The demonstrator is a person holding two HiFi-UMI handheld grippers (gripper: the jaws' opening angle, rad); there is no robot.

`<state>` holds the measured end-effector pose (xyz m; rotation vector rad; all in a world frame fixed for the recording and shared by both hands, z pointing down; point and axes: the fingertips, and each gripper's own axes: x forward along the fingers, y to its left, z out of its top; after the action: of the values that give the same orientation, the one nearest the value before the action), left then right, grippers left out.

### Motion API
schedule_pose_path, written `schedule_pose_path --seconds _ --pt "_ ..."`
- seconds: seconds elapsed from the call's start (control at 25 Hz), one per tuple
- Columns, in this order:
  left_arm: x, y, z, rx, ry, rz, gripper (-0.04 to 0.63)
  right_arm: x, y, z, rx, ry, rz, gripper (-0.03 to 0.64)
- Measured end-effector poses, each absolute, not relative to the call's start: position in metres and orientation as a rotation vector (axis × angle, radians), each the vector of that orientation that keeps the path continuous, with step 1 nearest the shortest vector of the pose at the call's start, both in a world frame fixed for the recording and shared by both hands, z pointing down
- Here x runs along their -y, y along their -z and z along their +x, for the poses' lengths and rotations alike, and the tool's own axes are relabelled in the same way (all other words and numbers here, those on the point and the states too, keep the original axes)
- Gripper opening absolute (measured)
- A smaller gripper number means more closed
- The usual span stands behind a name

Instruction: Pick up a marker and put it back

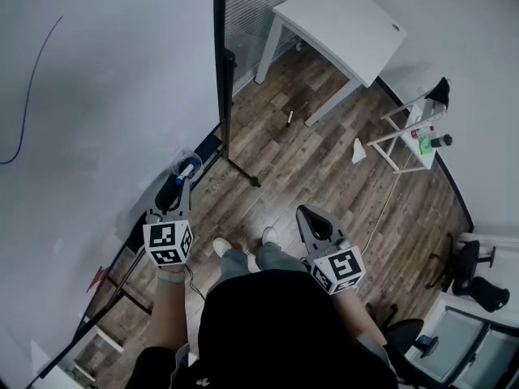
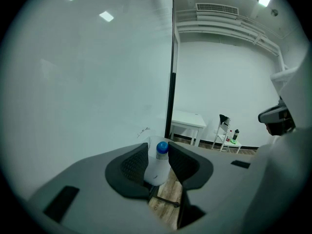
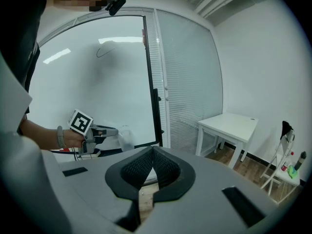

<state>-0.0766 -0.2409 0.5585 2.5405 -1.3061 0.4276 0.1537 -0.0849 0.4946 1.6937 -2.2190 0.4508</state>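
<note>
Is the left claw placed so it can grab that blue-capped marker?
Probably yes. The marker stands right between the jaws of the left claw, which are spread on either side of it. Nothing blocks the way, so closing them should catch it.

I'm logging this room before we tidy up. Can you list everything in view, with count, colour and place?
whiteboard: one, white with a blue line, left side
marker: one, white with a blue cap, in a clear holder by the whiteboard
table: one, white, far corner
folding stand: one, white, by the right wall, carrying bottles
office chair: one, black, lower right
paper scrap: one, white, on the wood floor
left gripper: jaws apart, with the marker between them
right gripper: jaws together, empty
</note>
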Motion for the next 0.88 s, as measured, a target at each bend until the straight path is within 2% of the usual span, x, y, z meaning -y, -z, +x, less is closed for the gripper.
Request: schedule_pose_path --seconds 0.4,0.88 --pt "0.216 -0.532 -0.098 1.434 -0.414 2.508 0.133 0.103 -0.484 0.128 2.368 -0.406 1.542 0.028" --pt "0.154 -0.505 -0.150 1.652 -0.385 2.375 0.109 0.125 -0.468 0.051 2.595 -0.318 1.186 0.028"
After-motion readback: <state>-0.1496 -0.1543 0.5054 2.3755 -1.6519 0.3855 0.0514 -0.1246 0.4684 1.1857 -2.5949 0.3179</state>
